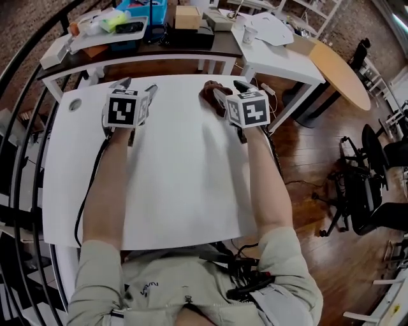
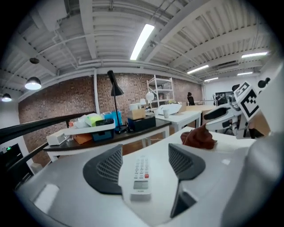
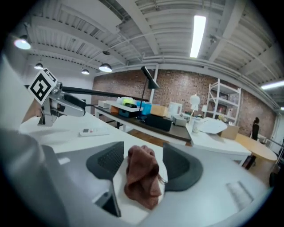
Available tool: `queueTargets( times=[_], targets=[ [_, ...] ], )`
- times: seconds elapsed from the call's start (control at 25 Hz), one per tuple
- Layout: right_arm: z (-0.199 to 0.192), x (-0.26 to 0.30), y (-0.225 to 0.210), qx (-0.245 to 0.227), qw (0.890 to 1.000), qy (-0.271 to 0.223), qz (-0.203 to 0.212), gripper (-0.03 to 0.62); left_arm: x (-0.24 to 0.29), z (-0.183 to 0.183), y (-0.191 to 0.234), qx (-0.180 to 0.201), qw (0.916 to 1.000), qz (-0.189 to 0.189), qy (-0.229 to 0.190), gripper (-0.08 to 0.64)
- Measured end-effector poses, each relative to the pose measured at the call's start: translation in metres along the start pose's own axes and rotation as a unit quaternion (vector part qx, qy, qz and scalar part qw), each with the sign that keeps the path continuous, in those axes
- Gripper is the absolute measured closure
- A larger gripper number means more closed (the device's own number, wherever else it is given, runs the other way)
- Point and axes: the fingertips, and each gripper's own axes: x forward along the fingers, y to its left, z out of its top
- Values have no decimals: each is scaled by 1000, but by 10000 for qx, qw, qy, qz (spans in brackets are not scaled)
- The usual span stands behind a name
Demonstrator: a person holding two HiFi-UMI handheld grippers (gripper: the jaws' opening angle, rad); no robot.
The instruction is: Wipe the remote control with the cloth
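A white remote control (image 2: 141, 173) lies flat on the white table (image 1: 172, 191), lengthwise between the spread jaws of my left gripper (image 2: 144, 153); neither pad touches it. In the head view the left gripper (image 1: 136, 86) hides the remote. A crumpled brown cloth (image 3: 142, 181) sits in a heap on the table between the jaws of my right gripper (image 3: 143, 148), which stand apart and do not press it. From the head view the cloth (image 1: 210, 92) lies just left of the right gripper (image 1: 229, 90), near the table's far edge. The two grippers are side by side.
Behind the table stands a dark side table (image 1: 191, 48) with a blue box (image 1: 143, 9), a cardboard box (image 1: 187, 17) and trays. A white desk (image 1: 280, 54) and a round wooden top (image 1: 344, 70) lie at the far right. Office chairs (image 1: 376, 184) stand on the floor at right.
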Motion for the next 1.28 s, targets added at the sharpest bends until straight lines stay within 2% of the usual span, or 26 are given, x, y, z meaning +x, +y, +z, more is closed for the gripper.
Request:
queueTargets(
  times=[0.12, 0.24, 0.28, 0.48, 0.6, 0.8, 1.08, 1.16, 1.28],
  targets=[
    [20, -34, 13, -25, 9985, -546, -78, 325, -47, 26, -12, -31, 9965, 117, -824, 308],
    [31, -72, 29, -57, 9943, -1049, -181, 426, -99, 38, -26, -129, 9864, 289, -1615, 413],
    [33, -85, 35, -54, 9925, -1200, -217, 470, -114, 38, -30, -164, 9830, 338, -1799, 450],
    [34, -143, 66, -76, 9830, -1804, -324, 569, -177, 16, -53, -141, 9723, 538, -2271, 523],
    [27, -164, 86, -131, 9796, -1985, -299, 588, -197, -2, -68, -124, 9698, 558, -2372, 555],
    [4, -185, 108, 44, 9775, -2098, -209, 588, -203, -35, -93, -73, 9734, 524, -2228, 557],
    [-36, -191, 130, 102, 9826, -1850, -140, 589, -198, -72, -105, -224, 9790, 441, -1975, 558],
    [-46, -188, 133, 119, 9840, -1770, -155, 589, -198, -74, -106, -309, 9789, 378, -1983, 557],
    [-52, -190, 133, 165, 9842, -1749, -199, 590, -200, -73, -113, -204, 9794, 305, -1983, 557]
  ],
)
